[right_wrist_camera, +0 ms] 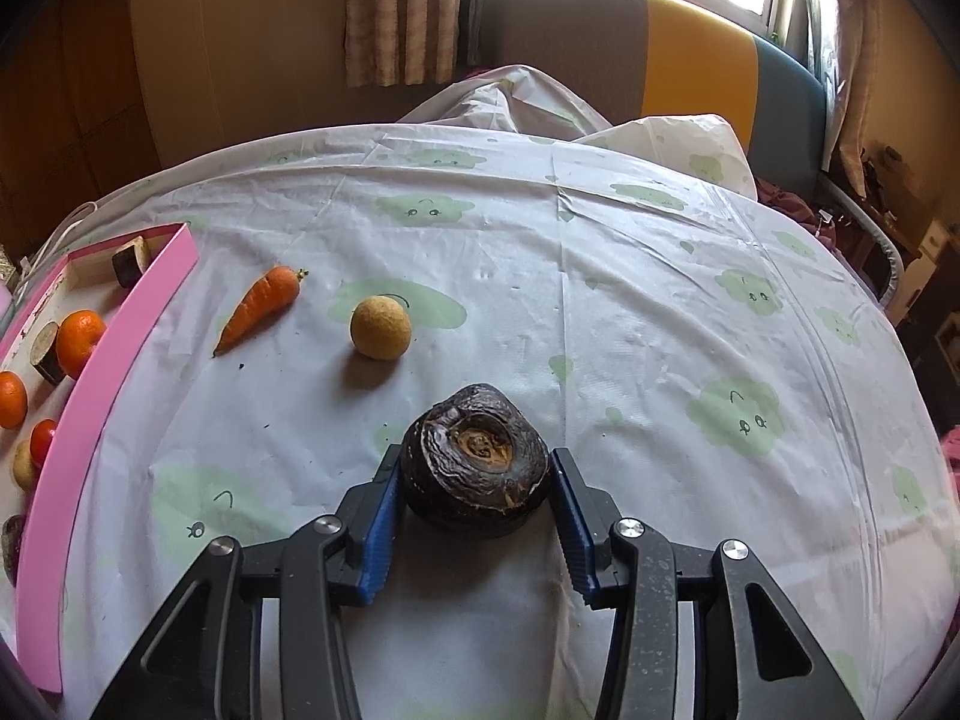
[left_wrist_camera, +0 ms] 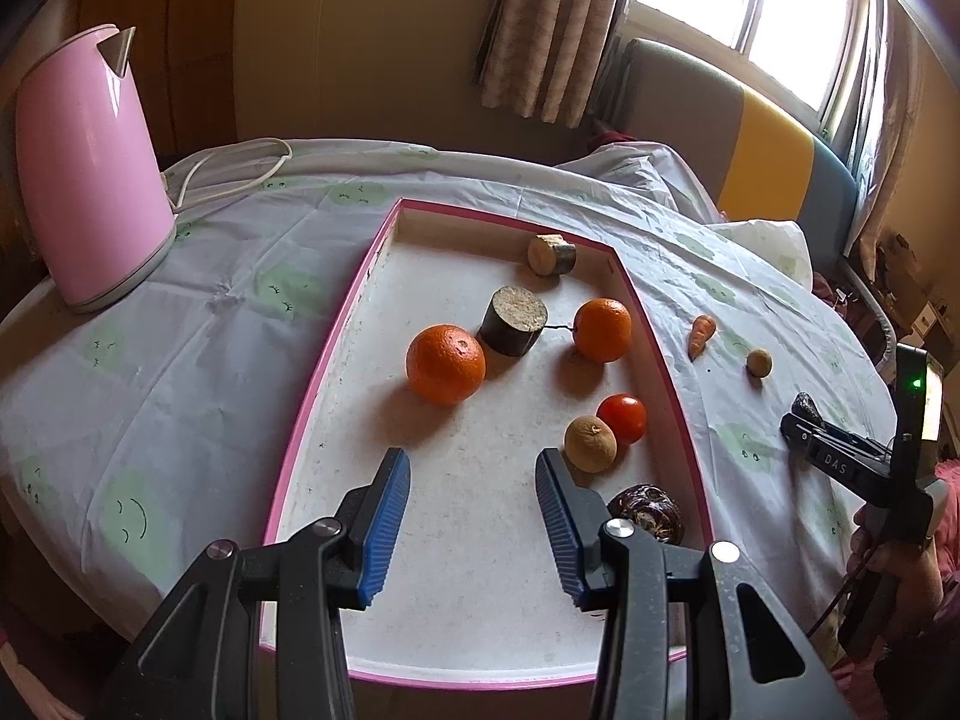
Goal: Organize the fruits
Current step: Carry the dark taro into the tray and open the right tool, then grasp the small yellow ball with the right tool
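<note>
Right gripper (right_wrist_camera: 474, 495) clamps a dark, wrinkled fruit (right_wrist_camera: 474, 468) across its middle; it looks firm, light, rough-skinned, unlikely to slip; left gripper (left_wrist_camera: 473, 483) gapes wide over the pink tray (left_wrist_camera: 336, 354).

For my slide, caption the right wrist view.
Right gripper holds a dark wrinkled fruit over the tablecloth; carrot, tan fruit and pink tray to its left.

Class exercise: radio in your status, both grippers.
Left gripper open over pink tray. Right gripper shut on dark wrinkled fruit. Carrot, tan fruit ahead on tablecloth.
</note>
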`<action>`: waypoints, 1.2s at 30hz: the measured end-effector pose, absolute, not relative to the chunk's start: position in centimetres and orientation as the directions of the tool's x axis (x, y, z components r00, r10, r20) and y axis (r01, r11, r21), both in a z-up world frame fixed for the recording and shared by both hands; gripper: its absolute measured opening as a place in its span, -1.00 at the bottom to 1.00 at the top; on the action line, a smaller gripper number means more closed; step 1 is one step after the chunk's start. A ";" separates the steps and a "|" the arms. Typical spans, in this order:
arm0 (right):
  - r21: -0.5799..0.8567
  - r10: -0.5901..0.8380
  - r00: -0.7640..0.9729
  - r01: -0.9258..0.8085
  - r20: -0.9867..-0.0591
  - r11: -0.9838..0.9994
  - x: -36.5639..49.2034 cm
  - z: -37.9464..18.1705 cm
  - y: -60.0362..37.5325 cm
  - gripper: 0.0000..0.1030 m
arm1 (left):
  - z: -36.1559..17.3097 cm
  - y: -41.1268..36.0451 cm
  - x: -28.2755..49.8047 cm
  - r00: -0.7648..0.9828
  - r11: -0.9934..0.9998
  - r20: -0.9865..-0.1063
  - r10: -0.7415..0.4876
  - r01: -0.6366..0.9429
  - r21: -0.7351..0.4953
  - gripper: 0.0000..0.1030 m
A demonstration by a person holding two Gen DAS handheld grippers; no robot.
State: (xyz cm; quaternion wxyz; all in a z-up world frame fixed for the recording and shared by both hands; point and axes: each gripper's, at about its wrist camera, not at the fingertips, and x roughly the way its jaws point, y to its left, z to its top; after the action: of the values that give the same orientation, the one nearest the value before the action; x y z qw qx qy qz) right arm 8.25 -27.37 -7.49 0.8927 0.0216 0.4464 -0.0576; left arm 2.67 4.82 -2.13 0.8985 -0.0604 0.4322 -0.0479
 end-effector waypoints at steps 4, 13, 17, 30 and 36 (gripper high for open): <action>0.010 -0.035 0.608 0.070 -0.794 0.997 7.5 -6.8 -25.6 -0.10 | -2.1 5.1 2.6 0.625 0.988 -0.768 -0.138 0.029 -0.153 -0.14; 0.104 0.178 0.629 -0.153 -0.757 0.983 6.7 -3.8 -18.6 -0.10 | -1.1 7.1 2.8 0.661 0.988 -0.743 -0.104 -0.015 -0.152 -0.14; 0.164 0.309 0.613 -0.282 -0.728 0.945 6.6 -2.0 -14.3 -0.10 | -0.3 9.3 3.0 0.682 0.986 -0.728 -0.063 -0.073 -0.153 -0.14; 0.220 0.442 0.498 -0.442 -0.746 0.870 8.0 -3.8 -4.9 0.16 | -1.1 11.0 3.2 0.669 0.979 -0.742 -0.047 -0.115 -0.166 -0.14; 0.251 0.444 0.540 -0.394 -0.715 0.884 7.4 -2.8 -6.9 0.32 | -1.3 9.9 3.3 0.663 0.982 -0.746 -0.065 -0.089 -0.165 -0.14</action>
State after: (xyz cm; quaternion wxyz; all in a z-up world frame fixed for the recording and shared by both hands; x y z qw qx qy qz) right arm 7.35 -6.87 -2.84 0.8770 0.0298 0.4157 0.2389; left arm 3.26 9.86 -1.30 0.9069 -0.0937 0.4107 0.0066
